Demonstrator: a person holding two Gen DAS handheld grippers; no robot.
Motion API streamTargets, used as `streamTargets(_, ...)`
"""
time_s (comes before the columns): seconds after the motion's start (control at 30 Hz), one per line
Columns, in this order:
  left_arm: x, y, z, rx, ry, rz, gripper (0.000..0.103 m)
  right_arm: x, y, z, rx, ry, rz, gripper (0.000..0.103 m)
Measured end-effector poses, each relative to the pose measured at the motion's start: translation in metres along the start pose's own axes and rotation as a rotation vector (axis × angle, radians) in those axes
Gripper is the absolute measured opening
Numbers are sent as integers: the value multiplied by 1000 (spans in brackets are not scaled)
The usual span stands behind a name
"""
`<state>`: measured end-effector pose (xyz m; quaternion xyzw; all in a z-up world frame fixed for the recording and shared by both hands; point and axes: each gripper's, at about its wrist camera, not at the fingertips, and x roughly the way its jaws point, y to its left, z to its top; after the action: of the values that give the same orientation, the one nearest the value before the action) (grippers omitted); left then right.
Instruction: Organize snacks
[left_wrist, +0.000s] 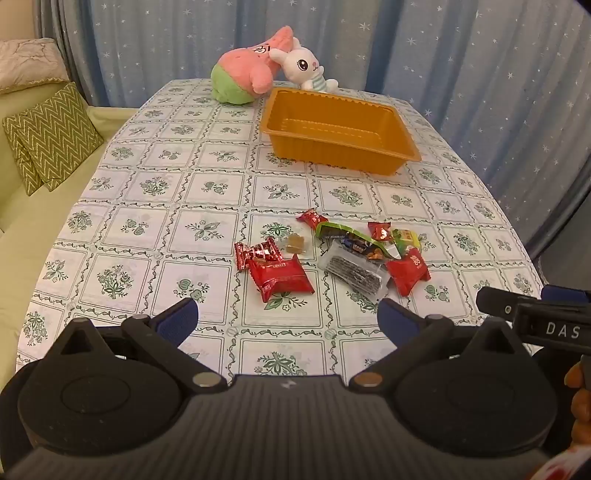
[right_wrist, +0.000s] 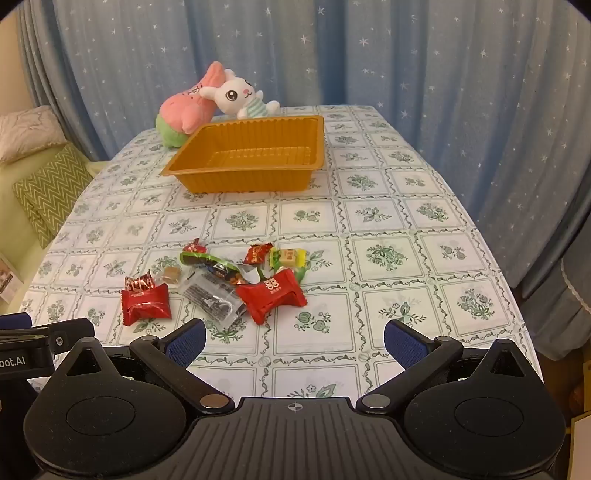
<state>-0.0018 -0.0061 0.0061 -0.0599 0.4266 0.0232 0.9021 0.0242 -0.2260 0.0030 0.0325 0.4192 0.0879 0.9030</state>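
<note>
Several wrapped snacks lie in a loose heap on the patterned tablecloth: a red packet (left_wrist: 280, 277) (right_wrist: 146, 303), a second red packet (left_wrist: 409, 272) (right_wrist: 272, 294), a clear sachet with dark contents (left_wrist: 354, 270) (right_wrist: 213, 297), a long green wrapper (left_wrist: 351, 236) (right_wrist: 210, 261) and small red candies (left_wrist: 312, 218). Behind them stands an empty orange plastic tray (left_wrist: 332, 147) (right_wrist: 243, 182). My left gripper (left_wrist: 288, 317) hangs open just short of the heap, nothing between its blue pads. My right gripper (right_wrist: 294, 341) is open too, to the right of the heap.
Two plush toys, a pink-and-green one (left_wrist: 243, 74) (right_wrist: 181, 110) and a white rabbit (left_wrist: 306, 68) (right_wrist: 240, 96), lean at the table's far edge behind the tray. A sofa with zigzag cushions (left_wrist: 51, 140) is left. Blue star curtains (right_wrist: 406, 55) hang behind.
</note>
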Motion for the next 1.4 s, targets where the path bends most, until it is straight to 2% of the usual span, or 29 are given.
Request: streamTargets(1.4,5,3,0,7,11,-13,103,6,2,-1,0,19,-9,102)
